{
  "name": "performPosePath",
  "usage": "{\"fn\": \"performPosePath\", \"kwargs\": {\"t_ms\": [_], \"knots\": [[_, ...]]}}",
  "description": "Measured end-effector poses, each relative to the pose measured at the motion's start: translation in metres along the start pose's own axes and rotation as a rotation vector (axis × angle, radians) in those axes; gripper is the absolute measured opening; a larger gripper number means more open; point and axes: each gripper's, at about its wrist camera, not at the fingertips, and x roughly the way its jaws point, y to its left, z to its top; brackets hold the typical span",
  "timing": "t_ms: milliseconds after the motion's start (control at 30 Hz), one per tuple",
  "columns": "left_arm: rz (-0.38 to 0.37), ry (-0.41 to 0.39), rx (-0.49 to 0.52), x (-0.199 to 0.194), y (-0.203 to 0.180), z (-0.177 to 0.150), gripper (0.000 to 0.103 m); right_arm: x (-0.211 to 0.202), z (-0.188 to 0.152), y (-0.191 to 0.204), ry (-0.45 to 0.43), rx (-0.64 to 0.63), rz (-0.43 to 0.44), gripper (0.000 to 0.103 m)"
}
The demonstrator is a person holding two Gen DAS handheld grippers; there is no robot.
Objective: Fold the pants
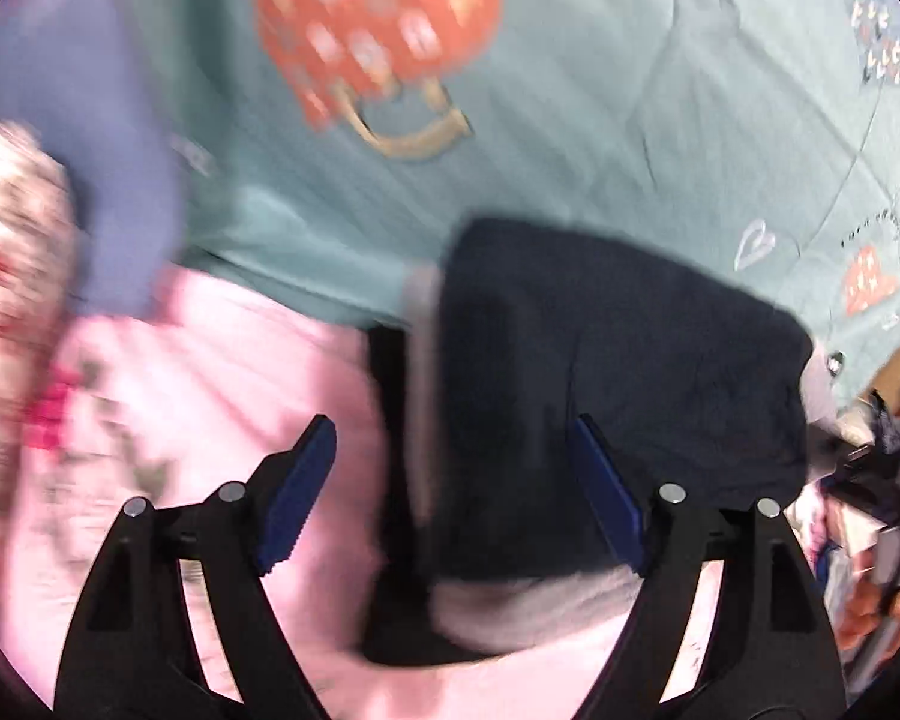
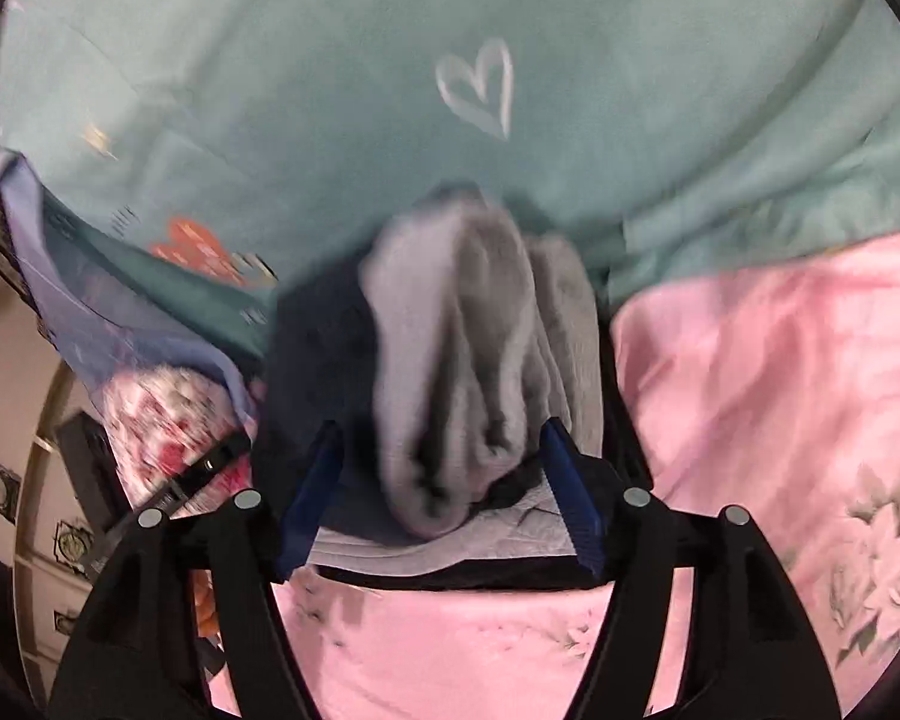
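Two tongs over the pants, fold looks nearly done.

Left tongs (image 1: pixel 450 495) hang wide open with nothing in them, just above the pants (image 1: pixel 618 396), which sit as a dark navy bundle on the bed where the pink blanket (image 1: pixel 210 372) meets the teal sheet (image 1: pixel 630 90). My guess is it's hovering to pat or tidy the stack. Right tongs (image 2: pixel 441 492) are spread around a bunched grey part of the pants, probably lining or waistband; can't tell if they're really pinching it or just sitting round it. Pants look compact but lumpy, grey edges poking out from under the navy. Both views are blurry.
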Motion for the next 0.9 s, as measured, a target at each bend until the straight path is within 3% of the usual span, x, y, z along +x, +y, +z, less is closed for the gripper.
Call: {"fn": "performPosePath", "kwargs": {"t_ms": [133, 200, 367, 433, 533, 700, 900], "knots": [[0.122, -0.11, 0.083, -0.086, -0.008, -0.019, 0.094, -0.082, -0.013, 0.043, -0.135, -0.115, -0.017, 0.082], [0.137, -0.149, 0.116, -0.118, -0.019, -0.036, 0.099, -0.119, -0.037, 0.06, -0.181, -0.179, -0.028, 0.097], [0.145, -0.225, 0.178, -0.184, -0.044, -0.113, 0.101, -0.172, -0.139, 0.093, -0.283, -0.42, -0.127, 0.101], [0.159, -0.261, 0.192, -0.198, -0.055, -0.146, 0.101, -0.181, -0.193, 0.093, -0.342, -0.51, -0.17, 0.102], [0.165, -0.282, 0.227, -0.211, -0.072, -0.19, 0.101, -0.187, -0.244, 0.09, -0.398, -0.581, -0.174, 0.102], [0.207, -0.324, 0.319, -0.214, -0.105, -0.242, 0.101, -0.178, -0.289, 0.07, -0.409, -0.511, -0.16, 0.102], [0.192, -0.285, 0.316, -0.194, -0.108, -0.256, 0.101, -0.161, -0.295, 0.042, -0.357, -0.362, -0.192, 0.102]]}}
